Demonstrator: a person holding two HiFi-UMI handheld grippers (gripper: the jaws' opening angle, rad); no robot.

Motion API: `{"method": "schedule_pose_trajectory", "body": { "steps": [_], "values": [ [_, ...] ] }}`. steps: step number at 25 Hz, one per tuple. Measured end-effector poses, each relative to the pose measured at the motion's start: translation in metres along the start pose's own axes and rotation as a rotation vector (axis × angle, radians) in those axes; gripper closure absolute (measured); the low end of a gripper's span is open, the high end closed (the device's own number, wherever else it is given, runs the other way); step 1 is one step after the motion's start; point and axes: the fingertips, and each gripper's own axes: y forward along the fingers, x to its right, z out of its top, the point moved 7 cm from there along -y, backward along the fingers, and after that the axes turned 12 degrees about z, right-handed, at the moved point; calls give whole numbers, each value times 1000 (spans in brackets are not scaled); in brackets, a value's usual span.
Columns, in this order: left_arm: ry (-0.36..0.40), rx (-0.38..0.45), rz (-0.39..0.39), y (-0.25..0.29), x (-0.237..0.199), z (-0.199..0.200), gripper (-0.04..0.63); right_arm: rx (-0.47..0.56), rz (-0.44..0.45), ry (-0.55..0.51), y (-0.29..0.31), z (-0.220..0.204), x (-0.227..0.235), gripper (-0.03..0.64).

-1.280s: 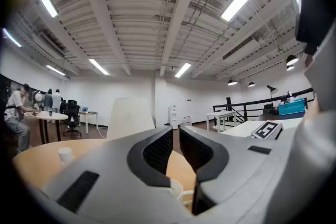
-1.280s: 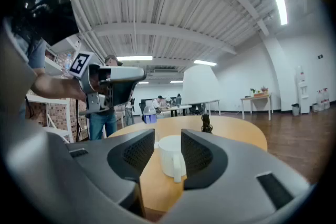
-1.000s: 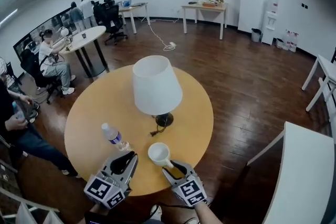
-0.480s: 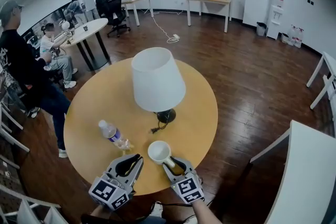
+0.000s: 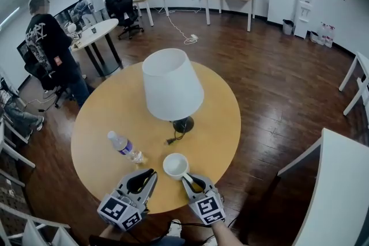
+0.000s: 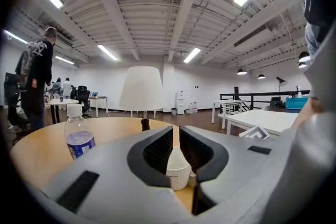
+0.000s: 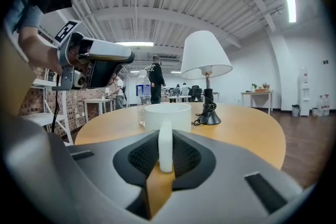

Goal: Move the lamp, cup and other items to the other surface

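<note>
Between your right gripper's (image 5: pixel 191 181) fingers (image 7: pixel 143 157) is the cup's handle (image 7: pixel 165 145), and that's the bit that changed. A second ago those fingers stood wider around it. Now they're closing in and look pressed against both sides of it. The cup (image 5: pixel 175 166) itself hasn't budged. It's upright on the round table (image 5: pixel 216 124) just ahead of the fingertips, bowl facing away from you. So I'd say you've basically got your grip and the lift comes next, though nothing has actually left the table yet.

Off to the left of those fingers, your left gripper (image 5: pixel 147 173) sits beside the cup with its own fingers pulled nearly together on nothing. Just past its tips stands the water bottle (image 5: pixel 123 147). Further out beyond both grippers is the lamp (image 5: pixel 172 84), cord bunched at its base. The white table (image 5: pixel 340 193), well off to the right of your right fingers, is probably the drop spot, so cup first, then back for the rest.
</note>
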Motion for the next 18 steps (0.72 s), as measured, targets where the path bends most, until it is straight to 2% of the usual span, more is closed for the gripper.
{"method": "schedule_pose_trajectory", "body": {
  "steps": [18],
  "values": [
    [3,-14,-11,-3,-3,-2,540,78,-44,49,-10,13,-8,581]
  ]
}}
